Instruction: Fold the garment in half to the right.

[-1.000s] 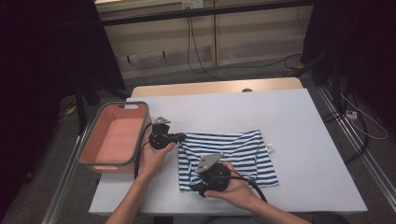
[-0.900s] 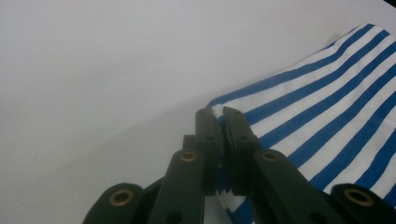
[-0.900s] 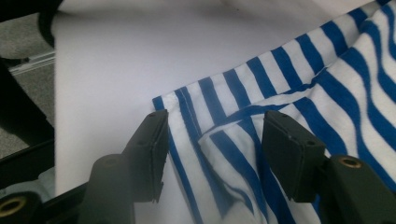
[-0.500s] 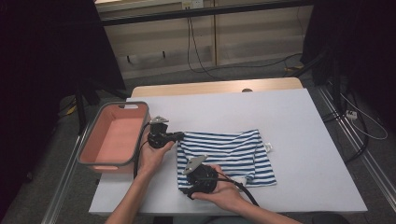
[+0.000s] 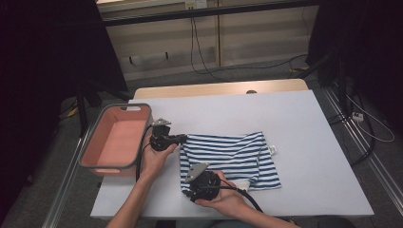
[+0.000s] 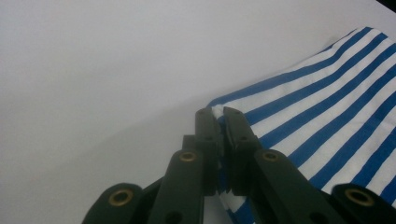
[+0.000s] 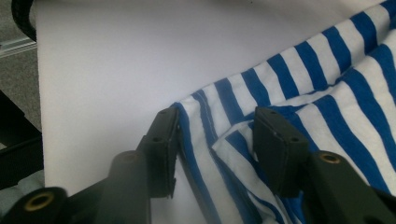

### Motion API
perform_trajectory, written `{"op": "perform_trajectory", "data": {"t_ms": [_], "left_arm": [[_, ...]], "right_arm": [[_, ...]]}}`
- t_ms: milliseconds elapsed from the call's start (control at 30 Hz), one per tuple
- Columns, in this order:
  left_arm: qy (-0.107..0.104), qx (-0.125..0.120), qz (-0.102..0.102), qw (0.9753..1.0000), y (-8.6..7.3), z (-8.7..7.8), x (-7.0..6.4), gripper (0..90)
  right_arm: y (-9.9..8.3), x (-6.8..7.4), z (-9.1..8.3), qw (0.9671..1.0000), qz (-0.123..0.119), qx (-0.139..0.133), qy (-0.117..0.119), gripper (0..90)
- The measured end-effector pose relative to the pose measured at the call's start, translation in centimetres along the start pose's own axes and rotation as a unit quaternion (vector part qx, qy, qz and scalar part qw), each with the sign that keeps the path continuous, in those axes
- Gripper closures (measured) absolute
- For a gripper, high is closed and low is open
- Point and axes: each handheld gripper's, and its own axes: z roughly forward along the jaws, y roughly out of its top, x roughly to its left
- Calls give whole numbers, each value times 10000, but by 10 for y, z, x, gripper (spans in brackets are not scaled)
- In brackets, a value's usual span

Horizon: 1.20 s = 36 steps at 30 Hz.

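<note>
Striped cloth (image 5: 228, 156) held at two corners beside a bare pink bin (image 5: 115, 141), left of frame.
Left gripper (image 6: 220, 122) pinches the cloth's corner tight; right gripper (image 7: 215, 130) straddles its edge, jaws apart, on the surface (image 5: 294, 118).

white table (image 5: 294, 123); grey floor (image 5: 266, 71) with cables; pale wall panels (image 5: 256, 28); dark curtains (image 5: 43, 61) beside
</note>
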Motion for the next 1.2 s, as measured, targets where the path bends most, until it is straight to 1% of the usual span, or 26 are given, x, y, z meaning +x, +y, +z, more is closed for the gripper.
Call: {"op": "perform_trajectory", "data": {"t_ms": [133,167,233,267,300,333,367,400,500,567,600,633,667,733,800,833,900,1067,1200], "left_arm": [[0,13,-9,10000,-1,0,0,859],[2,3,4,10000,-1,0,0,859],[-11,-48,-33,10000,-1,-1,0,859],[-11,-60,-28,10000,-1,-2,0,859],[-1,-54,-31,10000,-1,-2,-1,859],[6,-60,-33,10000,-2,-2,-1,859],[5,-56,-34,10000,-2,-1,-1,859],[-1,-58,-41,10000,-1,-1,-1,859],[-19,-38,-42,10000,-1,0,0,859],[-22,-65,-73,9999,-2,0,0,859],[-25,-65,-34,10000,-1,0,0,859],[-22,-107,-48,9999,-1,0,-1,859],[-21,-103,-8,9999,0,-1,-1,859],[-25,-201,-53,9998,1,-3,-3,859],[-52,-286,-42,9996,2,-6,-3,859],[-48,-323,-39,9995,3,-7,-3,859],[-60,-373,-42,9993,4,-9,-3,859],[-54,-437,-16,9990,5,-12,-4,860],[-37,-557,76,9984,7,-16,-6,859]], "right_arm": [[-2,0,-3,10000,41,23,-79,627],[-2,-1,-3,10000,36,22,-70,649],[-3,-2,-4,9999,86,52,-76,701],[-3,-3,-5,9999,62,68,-64,728],[-3,-4,-5,9999,115,68,-100,779],[-4,-4,-5,9998,130,10,-158,818],[-6,-5,-5,9997,162,-25,-158,831],[-6,-6,-5,9995,270,-58,-142,841],[-6,-7,-6,9995,272,-63,-149,851],[-6,-8,-7,9993,343,-128,-100,854],[-7,-10,-7,9992,359,-156,-47,854],[-7,-9,-7,9988,443,-202,-32,855],[-6,-10,-9,9989,423,-223,-20,855],[-5,-9,-11,9985,405,-369,-7,855],[-3,-9,-15,9978,407,-521,14,855],[-2,-10,-17,9975,382,-600,40,855],[-1,-12,-20,9965,423,-713,120,855],[1,-14,-24,9953,399,-859,212,855],[2,-17,-28,9937,390,-1006,298,855]]}}
